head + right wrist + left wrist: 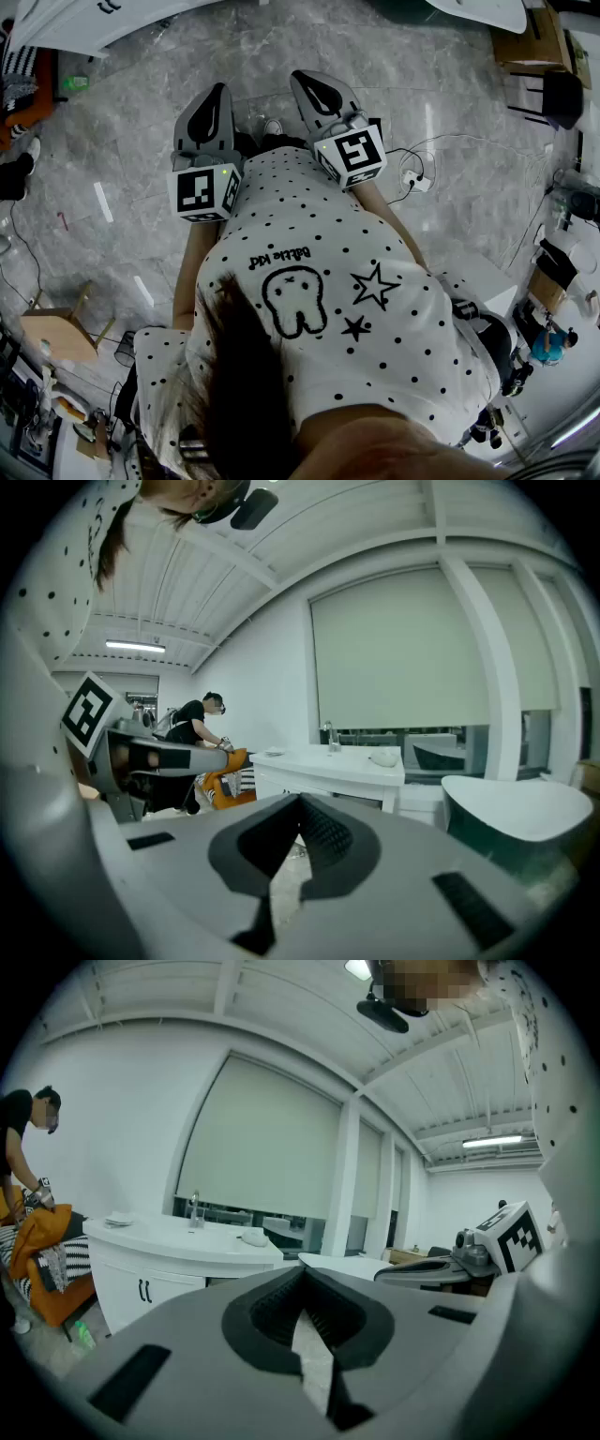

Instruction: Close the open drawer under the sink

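The person stands on a grey marble floor [131,150] and holds both tools out in front of a white polka-dot shirt [328,309], the marker cubes just beyond its hem. In the head view the left gripper [219,94] and the right gripper [306,81] lie side by side, near each other but apart, both pointing away from the body and tipped slightly downward. The left gripper's own view shows its two jaws pressed together at the tips with nothing between them. The right gripper's own view shows the same: jaws closed on each other and empty, with only floor visible through the slot behind the tips. The sink cabinet [141,1288] stands far ahead and to the left, well apart from both grippers. It is a white unit with a pair of dark handles on its front, a white counter [178,1237] on top and a faucet [194,1211] near the window. From here its lower front is too small to tell whether a drawer stands open. A white bathtub [525,808] sits to the right of the cabinet. At the far left another person [13,1138] in a dark top bends over an orange cloth [42,1232]. A small wooden stool [56,333] stands on the floor to the left of the person holding the grippers.
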`<state>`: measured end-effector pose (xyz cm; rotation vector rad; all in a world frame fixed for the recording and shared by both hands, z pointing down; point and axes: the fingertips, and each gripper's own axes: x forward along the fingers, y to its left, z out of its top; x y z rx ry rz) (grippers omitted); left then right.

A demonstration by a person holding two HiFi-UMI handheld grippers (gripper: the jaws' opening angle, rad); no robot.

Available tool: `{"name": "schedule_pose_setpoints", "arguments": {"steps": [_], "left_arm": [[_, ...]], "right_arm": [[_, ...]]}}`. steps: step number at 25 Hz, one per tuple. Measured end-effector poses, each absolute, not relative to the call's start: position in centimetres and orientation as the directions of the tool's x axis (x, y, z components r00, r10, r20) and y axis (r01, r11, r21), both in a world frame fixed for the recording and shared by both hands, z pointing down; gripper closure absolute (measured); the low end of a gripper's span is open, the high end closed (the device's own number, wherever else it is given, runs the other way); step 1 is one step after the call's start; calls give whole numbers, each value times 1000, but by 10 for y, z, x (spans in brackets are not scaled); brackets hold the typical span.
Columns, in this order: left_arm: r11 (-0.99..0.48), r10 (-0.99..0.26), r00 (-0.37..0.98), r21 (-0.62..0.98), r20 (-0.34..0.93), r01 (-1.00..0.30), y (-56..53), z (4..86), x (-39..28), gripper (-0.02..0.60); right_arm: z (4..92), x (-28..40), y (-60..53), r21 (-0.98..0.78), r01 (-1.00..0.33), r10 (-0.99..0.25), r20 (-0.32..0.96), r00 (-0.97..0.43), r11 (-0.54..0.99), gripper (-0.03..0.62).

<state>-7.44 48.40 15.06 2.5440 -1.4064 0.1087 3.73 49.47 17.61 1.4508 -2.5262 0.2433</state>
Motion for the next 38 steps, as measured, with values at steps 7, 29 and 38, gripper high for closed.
{"name": "schedule_pose_setpoints", "arguments": {"steps": [7,29,38], "left_arm": [[-495,-837,520,167,170,-853,495,148,-72,577],[-461,-856,490,187,163,-867,492,159,-80,577],[-506,-824,544,228,159,-832,438,152,-99,577]], "right_arm": [[174,39,504,-28,-853,-818,266,-510,522,580],[181,28,496,-6,-821,-790,268,-552,572,579],[179,8,456,-32,-838,-799,283,-530,544,579]]}}
